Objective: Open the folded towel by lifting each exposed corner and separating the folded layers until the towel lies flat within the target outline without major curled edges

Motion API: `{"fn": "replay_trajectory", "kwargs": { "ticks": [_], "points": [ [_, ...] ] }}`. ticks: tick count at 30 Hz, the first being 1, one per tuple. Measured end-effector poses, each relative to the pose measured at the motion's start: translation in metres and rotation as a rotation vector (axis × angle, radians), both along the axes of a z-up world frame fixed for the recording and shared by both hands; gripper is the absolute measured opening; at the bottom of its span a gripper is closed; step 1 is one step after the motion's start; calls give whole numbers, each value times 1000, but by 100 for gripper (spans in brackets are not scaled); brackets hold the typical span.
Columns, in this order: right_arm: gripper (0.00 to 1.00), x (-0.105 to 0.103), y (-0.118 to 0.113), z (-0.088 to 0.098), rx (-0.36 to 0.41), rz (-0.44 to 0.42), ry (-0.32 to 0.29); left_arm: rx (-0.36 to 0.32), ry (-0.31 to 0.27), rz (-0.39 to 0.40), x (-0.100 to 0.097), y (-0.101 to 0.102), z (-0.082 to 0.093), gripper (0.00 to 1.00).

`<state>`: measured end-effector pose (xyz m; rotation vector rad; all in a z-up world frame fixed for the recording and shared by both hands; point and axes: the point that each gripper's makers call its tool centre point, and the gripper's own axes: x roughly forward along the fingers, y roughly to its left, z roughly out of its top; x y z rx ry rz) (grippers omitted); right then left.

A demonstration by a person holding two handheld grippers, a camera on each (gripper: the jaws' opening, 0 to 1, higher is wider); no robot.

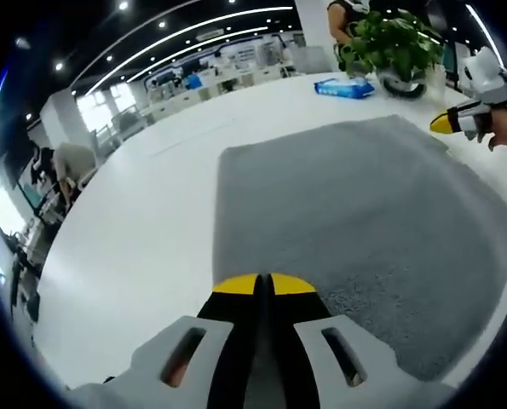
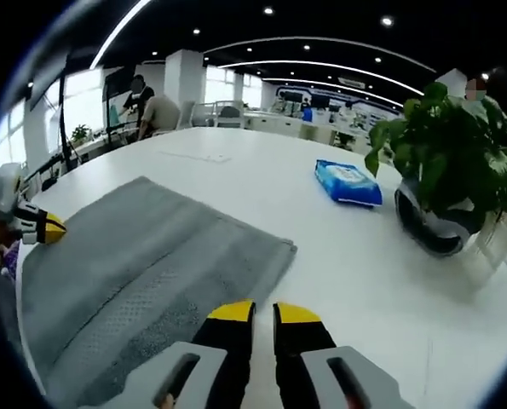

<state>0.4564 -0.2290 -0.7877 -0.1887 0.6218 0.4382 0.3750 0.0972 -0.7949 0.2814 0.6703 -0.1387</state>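
left gripper, jaws pressed together, hovers at the near edge of the grey towel spread ahead; right gripper, jaws slightly parted, holds nothing, towel to its left, blue packet and potted plant ahead-right.

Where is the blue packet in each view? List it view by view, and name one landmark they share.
Left gripper view: the blue packet lies near the top, right of centre, beyond the grey towel, just left of the potted plant.
Right gripper view: the blue packet lies right of centre, left of the potted plant.
Shared landmark: the potted plant.
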Motion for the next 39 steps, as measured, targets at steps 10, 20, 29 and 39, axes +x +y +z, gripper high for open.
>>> {"fn": "replay_trajectory", "kwargs": {
  "ticks": [10, 20, 29, 39],
  "points": [
    [18, -46, 6, 3, 159, -59, 81, -80, -4, -39, -22, -27, 1, 3],
    [22, -86, 29, -4, 187, -70, 182, -101, 5, -56, -19, -34, -2, 3],
    [22, -116, 26, -10, 146, -111, 226, -169, -18, -17, -21, -33, -5, 3],
    [16, -136, 30, -16, 170, -178, 279, -205, -43, 8, -24, -31, -6, 3]
  ]
}}
